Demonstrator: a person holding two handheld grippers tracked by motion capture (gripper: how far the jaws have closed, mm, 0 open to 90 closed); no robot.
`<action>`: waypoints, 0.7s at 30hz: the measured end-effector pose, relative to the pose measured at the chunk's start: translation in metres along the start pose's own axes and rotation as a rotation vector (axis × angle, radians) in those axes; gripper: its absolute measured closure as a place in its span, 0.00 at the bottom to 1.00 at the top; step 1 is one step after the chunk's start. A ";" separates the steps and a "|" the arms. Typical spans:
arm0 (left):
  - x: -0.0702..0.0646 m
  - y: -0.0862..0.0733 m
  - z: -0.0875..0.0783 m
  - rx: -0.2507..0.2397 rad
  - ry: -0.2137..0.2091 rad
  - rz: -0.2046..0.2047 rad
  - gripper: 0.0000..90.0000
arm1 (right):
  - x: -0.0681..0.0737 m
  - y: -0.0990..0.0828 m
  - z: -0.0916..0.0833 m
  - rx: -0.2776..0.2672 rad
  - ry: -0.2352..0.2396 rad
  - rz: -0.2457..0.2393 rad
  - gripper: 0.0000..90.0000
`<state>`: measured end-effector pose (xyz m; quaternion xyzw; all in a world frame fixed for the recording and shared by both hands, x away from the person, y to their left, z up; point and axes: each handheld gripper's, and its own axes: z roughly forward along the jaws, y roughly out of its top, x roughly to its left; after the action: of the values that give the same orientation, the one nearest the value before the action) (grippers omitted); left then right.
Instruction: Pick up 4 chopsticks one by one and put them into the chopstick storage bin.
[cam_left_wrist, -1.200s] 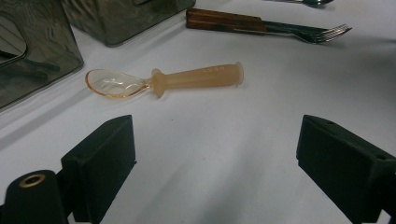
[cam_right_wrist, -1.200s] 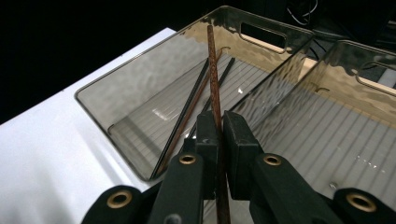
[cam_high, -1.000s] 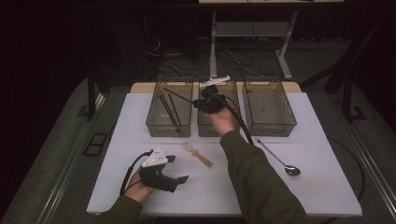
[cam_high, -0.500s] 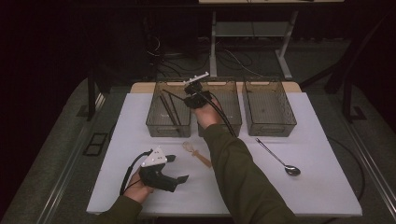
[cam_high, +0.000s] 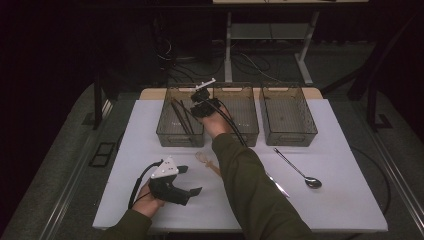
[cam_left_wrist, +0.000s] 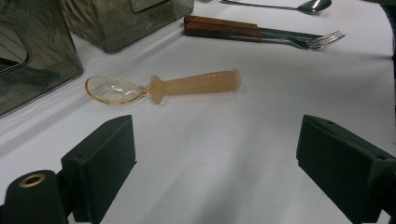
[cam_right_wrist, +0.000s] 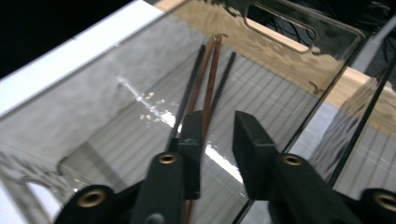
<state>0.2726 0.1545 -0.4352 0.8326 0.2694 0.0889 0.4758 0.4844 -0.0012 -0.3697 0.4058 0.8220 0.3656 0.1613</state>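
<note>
White table (cam_high: 345, 210) under dim light: the right hand-held gripper (cam_high: 200, 103), jaws just parting, lets a brown chopstick (cam_right_wrist: 208, 88) drop into the far-left bin (cam_high: 165, 131) among its kind, while the left hand-held gripper (cam_high: 186, 181) waits wide open and empty.

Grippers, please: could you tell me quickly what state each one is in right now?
Left gripper: open, empty.
Right gripper: just been opening, a chopstick between its fingers, over the left bin.

Chopsticks (cam_high: 181, 118) in left bin (cam_high: 165, 131); three bins in row; small spoon (cam_high: 207, 162) before them.
</note>
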 end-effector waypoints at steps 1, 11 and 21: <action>0.000 0.000 0.000 0.000 0.000 0.000 0.11 | 0.000 0.001 -0.002 -0.005 0.009 0.004 0.77; 0.000 0.000 0.000 0.002 0.002 0.003 0.11 | -0.002 -0.002 -0.028 -0.051 0.112 0.023 0.62; -0.001 -0.001 0.003 0.011 0.005 0.004 0.11 | -0.010 -0.022 -0.058 -0.041 0.234 -0.011 0.50</action>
<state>0.2725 0.1524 -0.4372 0.8356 0.2694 0.0906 0.4701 0.4460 -0.0451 -0.3470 0.3524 0.8298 0.4262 0.0746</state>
